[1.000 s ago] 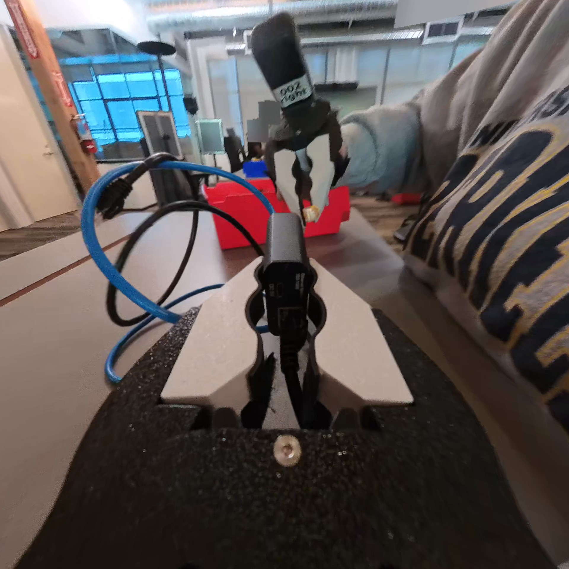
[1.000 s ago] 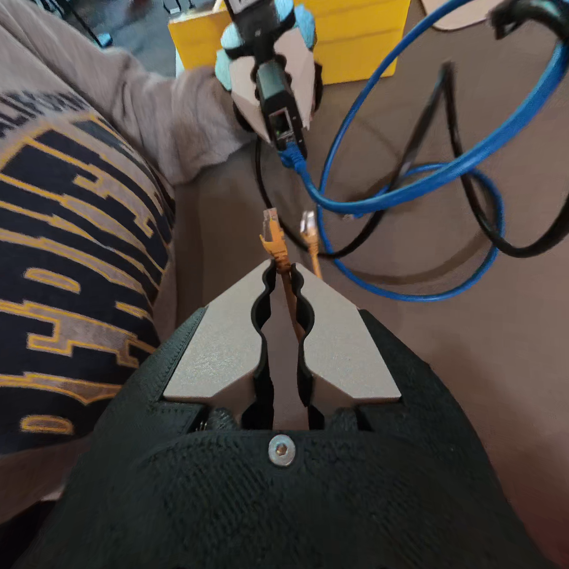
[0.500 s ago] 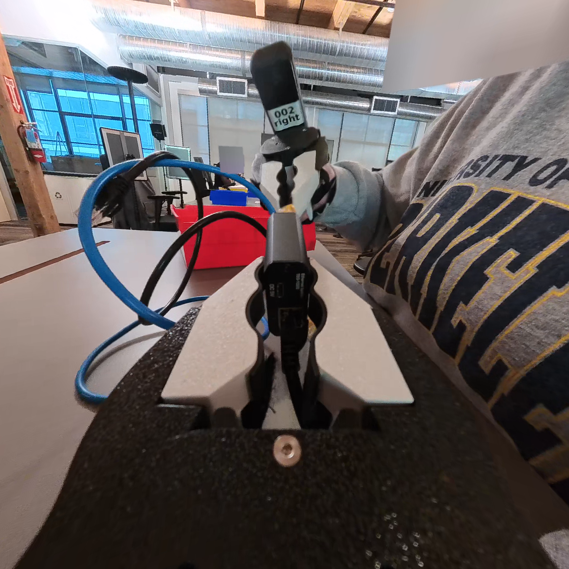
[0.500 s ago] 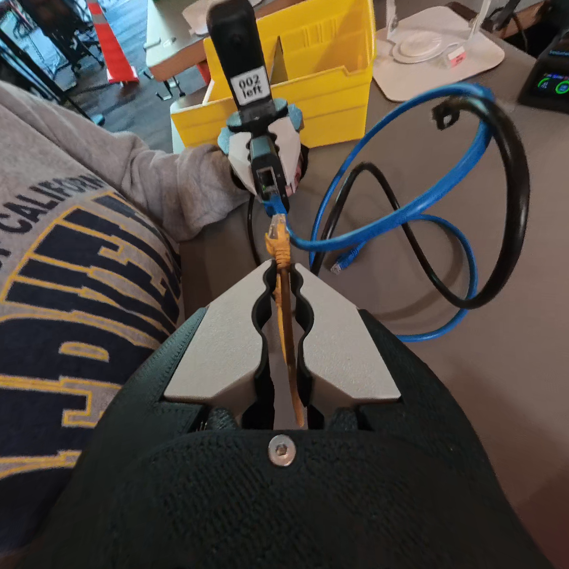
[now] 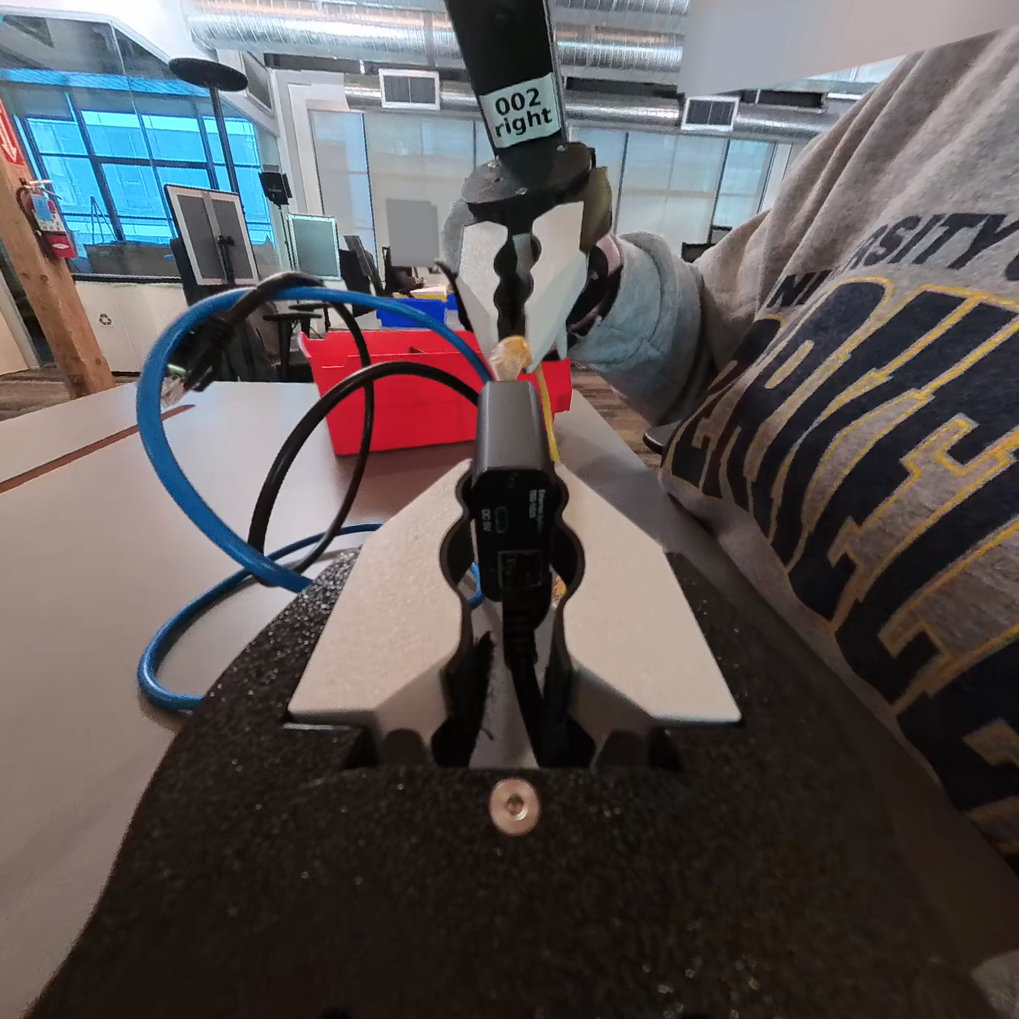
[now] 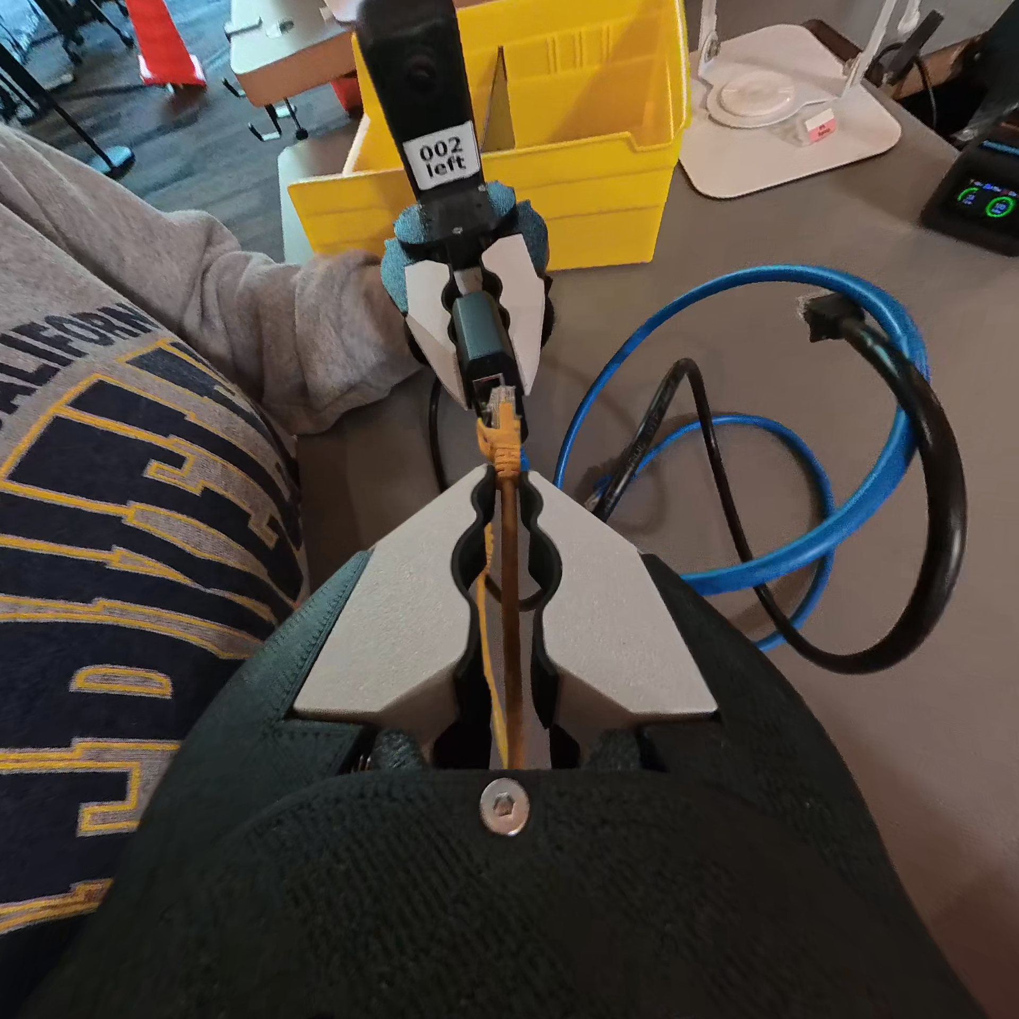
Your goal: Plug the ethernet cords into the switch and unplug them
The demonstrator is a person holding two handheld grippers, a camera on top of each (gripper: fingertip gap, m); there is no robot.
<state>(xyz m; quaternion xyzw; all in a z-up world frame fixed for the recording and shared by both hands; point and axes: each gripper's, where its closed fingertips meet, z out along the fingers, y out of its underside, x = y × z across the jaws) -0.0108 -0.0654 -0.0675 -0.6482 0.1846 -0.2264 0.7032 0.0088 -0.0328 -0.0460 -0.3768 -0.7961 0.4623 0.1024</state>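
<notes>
Two jaws pinching: left gripper (image 5: 513, 543) switch (image 5: 510, 468), right gripper (image 6: 504, 485) orange cord (image 6: 510, 579), plug (image 6: 503, 411) at port

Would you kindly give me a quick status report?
Left gripper shut on switch. Right gripper shut on orange cord, plug at the port, not seated. Nothing in the way.

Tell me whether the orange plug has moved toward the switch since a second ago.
Yes. The orange plug went from well short of the switch to right at its port, closer to the yellow bin.
</notes>
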